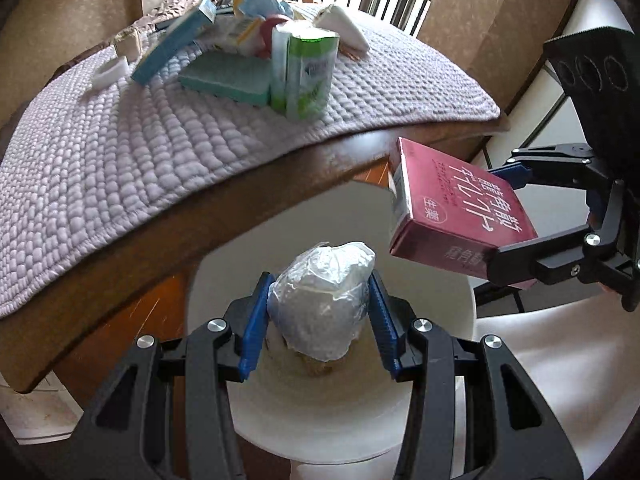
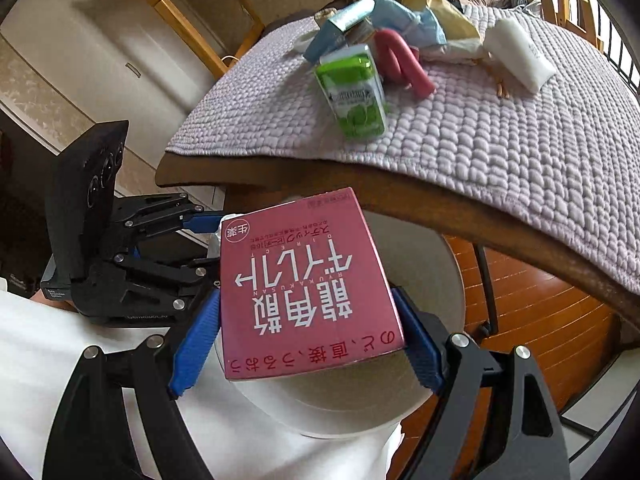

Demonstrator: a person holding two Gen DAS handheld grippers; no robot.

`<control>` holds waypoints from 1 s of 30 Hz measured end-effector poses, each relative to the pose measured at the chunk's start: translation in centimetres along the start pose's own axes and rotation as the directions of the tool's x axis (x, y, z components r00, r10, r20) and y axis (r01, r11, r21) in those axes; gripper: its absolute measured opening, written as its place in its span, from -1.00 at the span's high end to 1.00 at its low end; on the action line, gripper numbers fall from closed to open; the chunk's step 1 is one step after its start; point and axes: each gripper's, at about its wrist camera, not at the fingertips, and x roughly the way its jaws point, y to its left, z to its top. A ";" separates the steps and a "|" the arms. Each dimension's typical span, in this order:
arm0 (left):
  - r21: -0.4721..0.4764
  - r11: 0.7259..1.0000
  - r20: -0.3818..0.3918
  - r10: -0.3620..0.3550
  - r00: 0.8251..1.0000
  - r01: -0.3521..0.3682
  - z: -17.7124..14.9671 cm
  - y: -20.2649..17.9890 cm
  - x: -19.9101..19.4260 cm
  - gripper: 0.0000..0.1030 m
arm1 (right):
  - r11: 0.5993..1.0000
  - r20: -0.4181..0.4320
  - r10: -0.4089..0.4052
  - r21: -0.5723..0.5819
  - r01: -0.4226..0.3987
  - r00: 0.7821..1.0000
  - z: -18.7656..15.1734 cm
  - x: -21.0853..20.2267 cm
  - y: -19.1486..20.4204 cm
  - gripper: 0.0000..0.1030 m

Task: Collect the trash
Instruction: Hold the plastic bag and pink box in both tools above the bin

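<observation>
Left claw (image 1: 320, 320) grips a crumpled plastic wrapper (image 1: 324, 300); right claw (image 2: 308, 336) clamps a pink medicine box (image 2: 304, 280) (both above the white bin (image 1: 320, 412)).

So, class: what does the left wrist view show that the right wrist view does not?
Only the left wrist view shows the crumpled plastic bag clamped in the left gripper, and a teal sponge. Only the right wrist view shows a pink curved tube. Both show the pink box in the right gripper, the green carton and the white bin.

Both wrist views tilt steeply down, close over the white bin (image 1: 440, 420) (image 2: 452, 268) beside the table's near edge (image 1: 256, 184) (image 2: 460, 204); both share the mat (image 1: 160, 132) (image 2: 500, 140).
</observation>
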 end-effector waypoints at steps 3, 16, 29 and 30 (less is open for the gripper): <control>0.001 1.000 -0.016 -0.001 1.000 0.001 -0.4 0.0 0.6 0.06 | 1.000 -0.016 -0.002 0.002 0.002 1.000 -0.2 0.7 0.1 -0.58; 0.004 1.000 -0.092 0.025 0.995 -0.024 -1.6 -0.6 3.6 0.06 | 1.000 -0.073 -0.017 0.009 0.017 0.997 0.1 5.1 0.3 -0.58; 0.006 0.999 -0.136 0.041 0.990 -0.040 -1.0 -1.9 6.7 0.06 | 1.000 -0.122 -0.020 0.019 0.023 0.992 -0.1 8.6 0.4 -0.58; 0.006 0.999 -0.139 0.042 0.989 -0.041 -0.9 -2.0 6.9 0.06 | 1.000 -0.126 -0.019 0.020 0.022 0.992 -0.1 8.9 0.4 -0.58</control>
